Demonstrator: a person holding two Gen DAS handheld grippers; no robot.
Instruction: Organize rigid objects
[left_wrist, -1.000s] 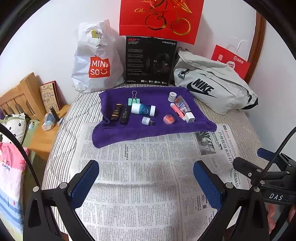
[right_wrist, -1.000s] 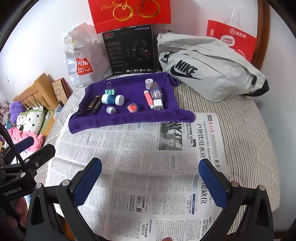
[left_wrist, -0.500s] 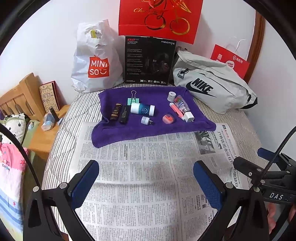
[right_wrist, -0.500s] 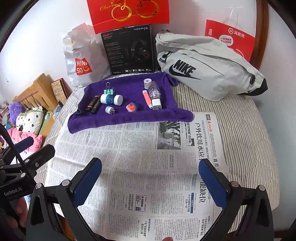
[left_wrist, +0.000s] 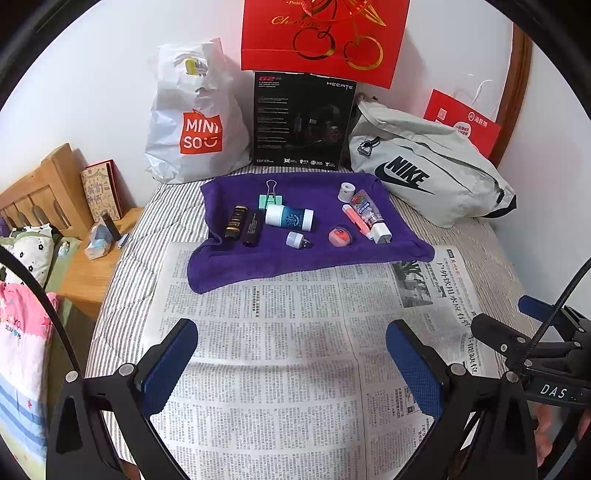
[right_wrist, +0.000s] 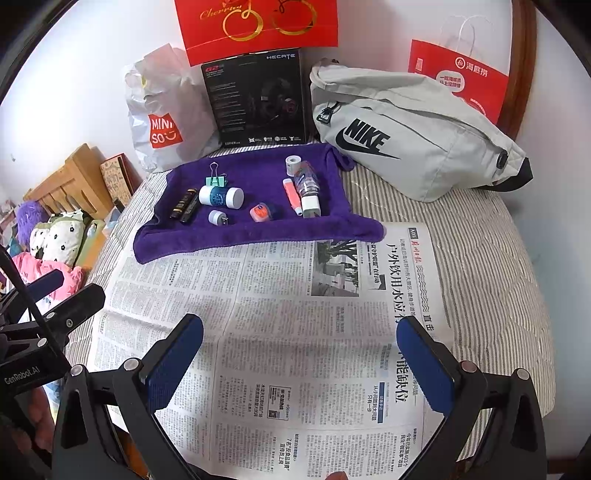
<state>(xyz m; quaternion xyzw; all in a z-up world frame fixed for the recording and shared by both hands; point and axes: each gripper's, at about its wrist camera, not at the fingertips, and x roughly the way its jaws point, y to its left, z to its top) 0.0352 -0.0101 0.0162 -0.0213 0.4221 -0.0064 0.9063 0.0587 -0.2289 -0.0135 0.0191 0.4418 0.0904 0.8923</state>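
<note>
Grippers sit low and level over the newspaper (left_wrist: 288, 354), side by side, both aimed toward the purple towel (left_wrist: 295, 258). The left gripper (left_wrist: 291, 365) has its 2 blue-padded jaws spread wide, holding nothing and touching nothing. The right gripper (right_wrist: 299, 363) is spread just as wide and is likewise empty. On the towel, well ahead of both, lie the small items: a binder clip (left_wrist: 270, 197), a white-and-teal bottle (left_wrist: 290, 218), 2 dark tubes (left_wrist: 243, 224), a small white cap (left_wrist: 295, 239), an orange-pink round piece (left_wrist: 340, 236) and a tape roll (left_wrist: 346, 191).
</note>
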